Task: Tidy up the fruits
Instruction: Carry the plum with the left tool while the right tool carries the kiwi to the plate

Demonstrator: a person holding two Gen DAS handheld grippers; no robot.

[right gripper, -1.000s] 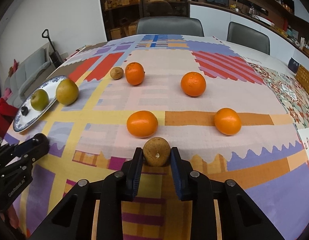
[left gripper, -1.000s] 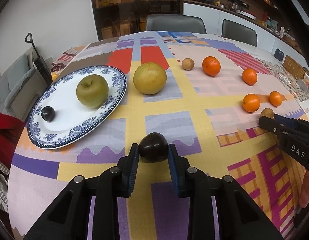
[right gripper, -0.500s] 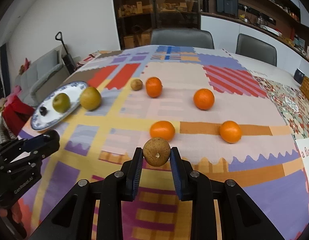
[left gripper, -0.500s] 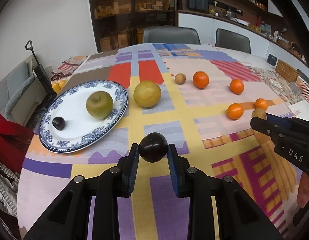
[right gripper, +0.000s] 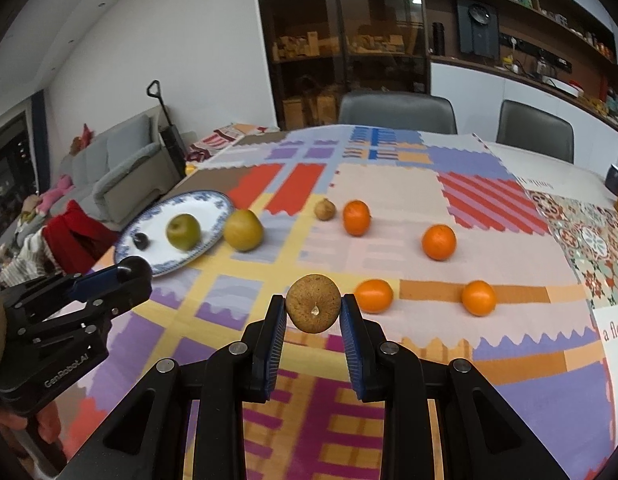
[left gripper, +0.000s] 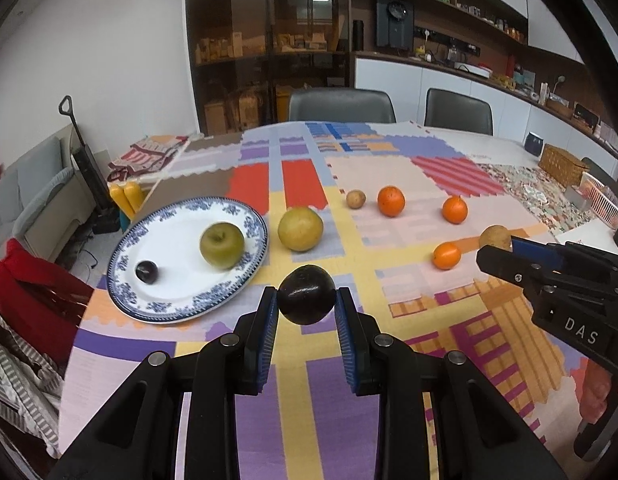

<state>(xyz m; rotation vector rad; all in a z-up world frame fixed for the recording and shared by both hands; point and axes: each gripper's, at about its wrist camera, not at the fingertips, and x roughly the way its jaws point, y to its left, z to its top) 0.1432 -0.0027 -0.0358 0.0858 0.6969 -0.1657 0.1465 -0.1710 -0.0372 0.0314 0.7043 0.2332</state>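
My left gripper (left gripper: 307, 304) is shut on a dark plum (left gripper: 306, 294), held above the patchwork tablecloth. A round brown fruit (right gripper: 313, 309) sits clamped in my right gripper (right gripper: 313, 312), also off the table. The blue-rimmed plate (left gripper: 245, 272) at the left carries a green apple (left gripper: 222, 245) and a small dark plum (left gripper: 146, 271). Beside the plate lies a yellow pear (left gripper: 300, 228). A small brown fruit (left gripper: 355, 199) and several oranges (right gripper: 439, 242) lie on the cloth further right. Each gripper shows at the edge of the other's view: the right gripper (left gripper: 493, 249) and the left gripper (right gripper: 129, 272).
Two grey chairs (left gripper: 341, 105) stand behind the table's far edge. A wicker basket (left gripper: 563, 168) and a white crate (left gripper: 601, 200) sit at the far right. A red cloth (left gripper: 33, 292) and a grey sofa (right gripper: 121, 168) are off the table's left side.
Both grippers have risen with their fruits, so the table looks smaller and further below. The plum and the brown fruit stay clamped. Nothing on the table has moved.
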